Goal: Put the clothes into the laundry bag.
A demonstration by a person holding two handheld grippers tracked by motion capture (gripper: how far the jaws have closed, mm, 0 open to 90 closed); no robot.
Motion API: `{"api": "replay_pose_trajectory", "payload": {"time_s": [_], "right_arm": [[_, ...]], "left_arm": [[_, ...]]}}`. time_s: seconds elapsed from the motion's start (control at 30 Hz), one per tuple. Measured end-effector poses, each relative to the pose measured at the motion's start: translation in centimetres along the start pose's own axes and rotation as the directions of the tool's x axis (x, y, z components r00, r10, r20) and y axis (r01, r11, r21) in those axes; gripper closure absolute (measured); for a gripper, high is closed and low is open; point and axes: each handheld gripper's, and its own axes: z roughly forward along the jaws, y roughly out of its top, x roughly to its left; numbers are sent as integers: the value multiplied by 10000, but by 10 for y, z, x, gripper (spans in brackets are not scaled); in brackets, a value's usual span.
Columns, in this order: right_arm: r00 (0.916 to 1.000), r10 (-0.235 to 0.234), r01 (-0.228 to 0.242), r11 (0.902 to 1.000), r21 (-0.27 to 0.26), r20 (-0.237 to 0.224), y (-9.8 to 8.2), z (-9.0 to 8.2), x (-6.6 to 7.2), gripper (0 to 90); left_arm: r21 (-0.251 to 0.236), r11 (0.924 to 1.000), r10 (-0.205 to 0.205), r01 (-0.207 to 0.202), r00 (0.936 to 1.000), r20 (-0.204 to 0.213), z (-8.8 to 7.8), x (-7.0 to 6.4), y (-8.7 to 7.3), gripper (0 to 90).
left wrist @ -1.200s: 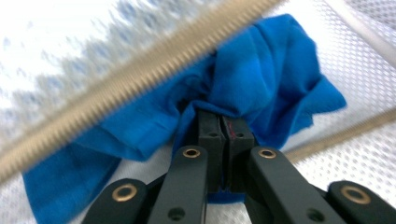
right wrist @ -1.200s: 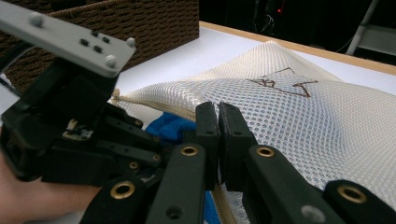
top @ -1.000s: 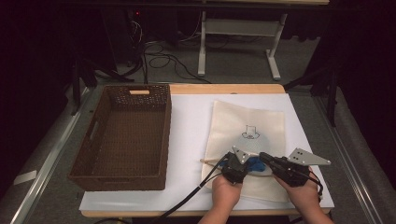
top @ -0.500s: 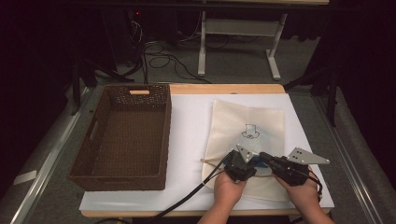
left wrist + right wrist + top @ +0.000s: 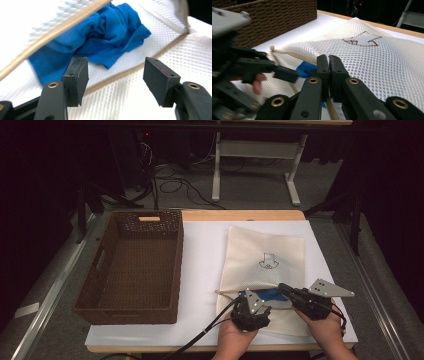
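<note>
Near the front edge of the white table (image 5: 200,270), a crumpled blue cloth (image 5: 100,37) lies half inside the open mouth of a cream mesh bag (image 5: 265,255) with a zipper. It sits just ahead of the left tool (image 5: 116,80), whose jaws have just been opening and now stand spread with nothing between them. The right tool (image 5: 328,72) is pressed together on the bag's top edge, holding the mouth up. The bag's long side runs away from the person, so the left hand is best placed to push the cloth deeper.
</note>
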Motion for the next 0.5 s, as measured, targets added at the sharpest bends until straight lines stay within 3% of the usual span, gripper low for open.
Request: {"api": "replay_pose_trajectory", "payload": {"time_s": [0.17, 0.3, 0.5], "right_arm": [[10000, -16, 16, 10000, 29, -63, -1, 1, 0, 886], [10000, -8, 9, 10000, 86, -85, -1, 1, 1, 886], [9999, -38, 40, 10000, 83, -159, -3, 0, 3, 886]], "left_arm": [[-230, 9997, -63, 58, 9997, -225, -21, 13, -6, 374], [-172, 9996, -211, 204, 9989, -415, -43, 32, -8, 375], [-102, 9999, -88, 80, 9969, -786, -86, 63, -11, 376]]}}
